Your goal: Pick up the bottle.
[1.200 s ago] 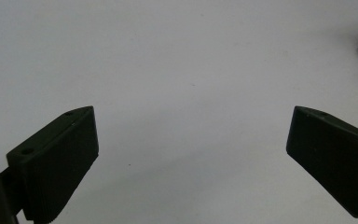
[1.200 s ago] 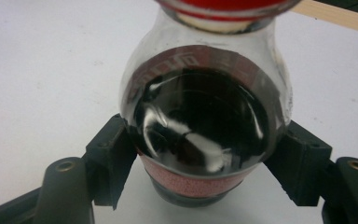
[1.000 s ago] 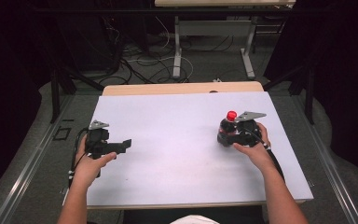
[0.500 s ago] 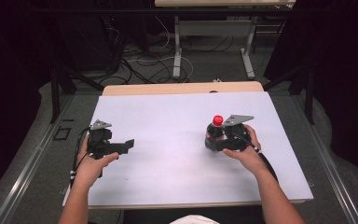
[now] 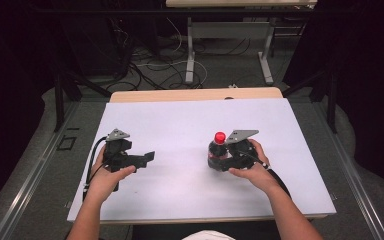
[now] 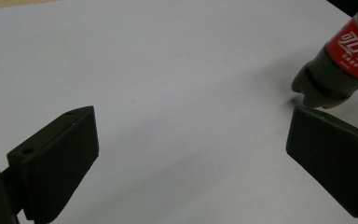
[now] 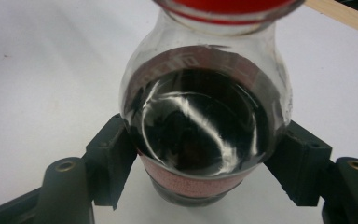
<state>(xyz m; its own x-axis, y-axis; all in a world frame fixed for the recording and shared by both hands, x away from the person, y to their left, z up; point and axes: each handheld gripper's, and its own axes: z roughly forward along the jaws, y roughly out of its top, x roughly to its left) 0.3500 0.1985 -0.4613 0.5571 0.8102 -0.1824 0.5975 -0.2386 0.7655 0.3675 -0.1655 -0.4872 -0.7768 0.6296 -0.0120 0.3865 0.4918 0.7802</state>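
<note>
Clear plastic cola bottle [image 5: 219, 151] clamped in right gripper [image 5: 228, 159] jaws.
Round red cap, dark liquid; left gripper [image 5: 147, 156] jaws spread over smooth white counter [image 5: 180, 125].

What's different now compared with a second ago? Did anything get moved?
The right gripper, shut on the bottle throughout, has carried it across the white table toward the left gripper and a little nearer the person. Nothing was let go. The left gripper has stayed in its place with its jaws open, holding nothing, and the bottle's red cap is on as before.
</note>
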